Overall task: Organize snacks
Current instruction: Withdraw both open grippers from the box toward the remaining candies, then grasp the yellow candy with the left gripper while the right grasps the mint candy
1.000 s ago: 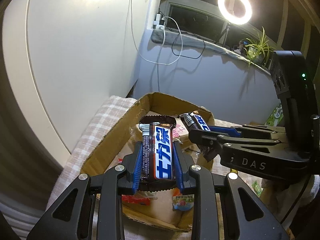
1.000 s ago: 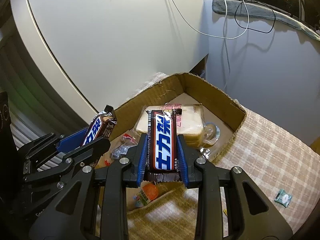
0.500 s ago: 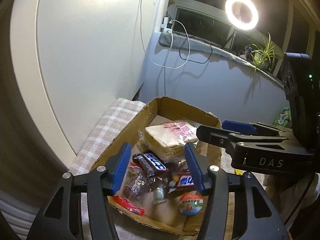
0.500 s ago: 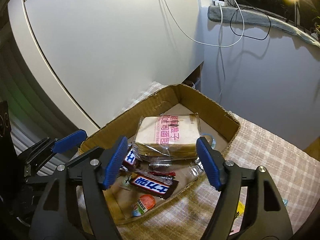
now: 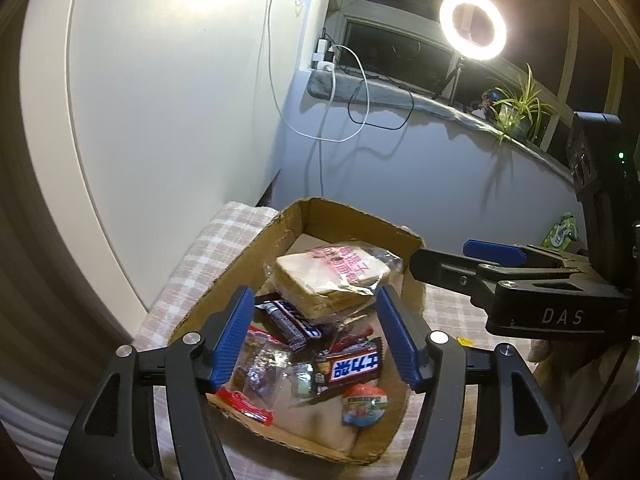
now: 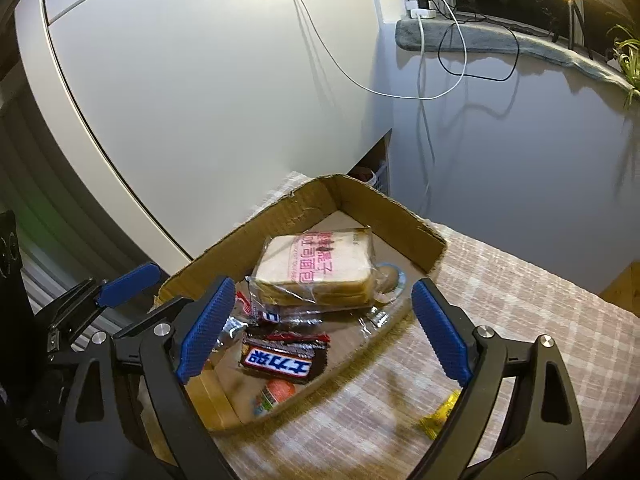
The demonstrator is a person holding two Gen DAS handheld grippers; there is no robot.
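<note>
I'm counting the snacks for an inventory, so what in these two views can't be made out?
- Snacks under the bread bag: covered in both views.
- Yellow wrapper on the cloth: right wrist view, partly behind the right gripper finger.
- Green package: left wrist view, mostly behind the other gripper.
- Red-wrapped snack at the box corner: label too small.

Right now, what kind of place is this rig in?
Likely a room at home, at night: a checked pink tablecloth, a green potted plant on a grey stone windowsill, and a glowing ring light by the dark window.
</note>
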